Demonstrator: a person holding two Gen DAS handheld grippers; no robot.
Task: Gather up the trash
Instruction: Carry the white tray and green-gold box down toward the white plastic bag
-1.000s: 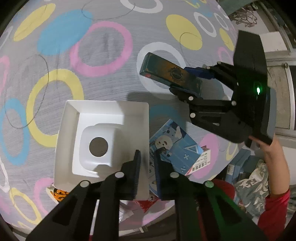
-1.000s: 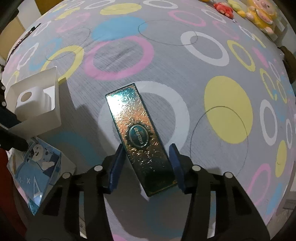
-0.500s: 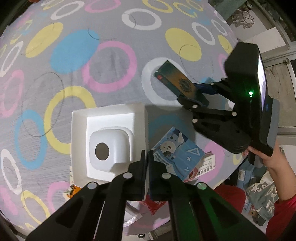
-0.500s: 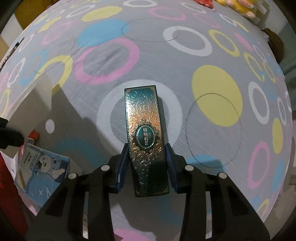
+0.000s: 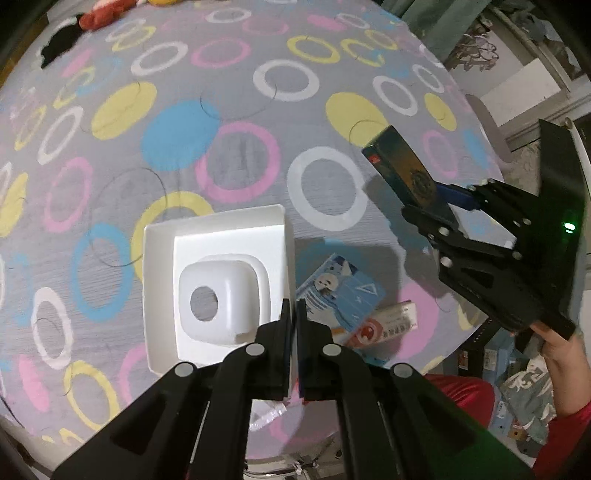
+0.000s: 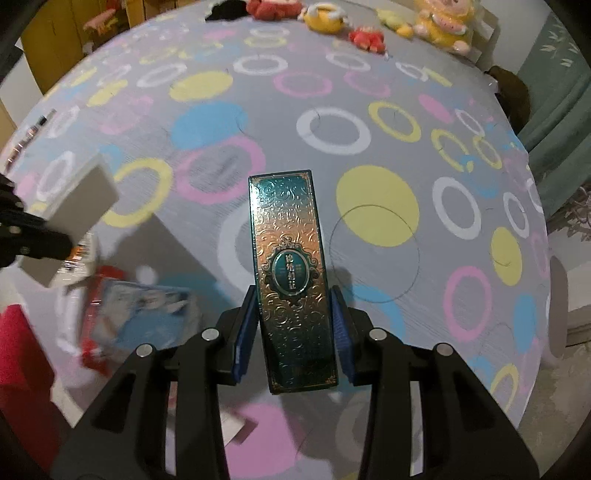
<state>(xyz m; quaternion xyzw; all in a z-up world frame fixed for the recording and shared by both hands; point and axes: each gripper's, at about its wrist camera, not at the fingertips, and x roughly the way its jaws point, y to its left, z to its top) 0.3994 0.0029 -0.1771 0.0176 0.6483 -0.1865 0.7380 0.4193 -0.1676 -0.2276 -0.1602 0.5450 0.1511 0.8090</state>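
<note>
Your left gripper (image 5: 294,314) pinches only the thin right wall of the white moulded plastic tray (image 5: 214,280) and your right gripper (image 6: 293,325) clamps the long green-gold embossed carton (image 6: 291,273) low down, both held above the ring-patterned cloth (image 5: 240,155), so either could pivot and slip if swung.

Beneath my tongs, a grey bedcover (image 6: 369,229) printed with coloured rings and discs, plush toys (image 6: 436,22) along its far edge, a green curtain (image 6: 554,92) at right, yellow cabinet (image 6: 55,40) at left.
</note>
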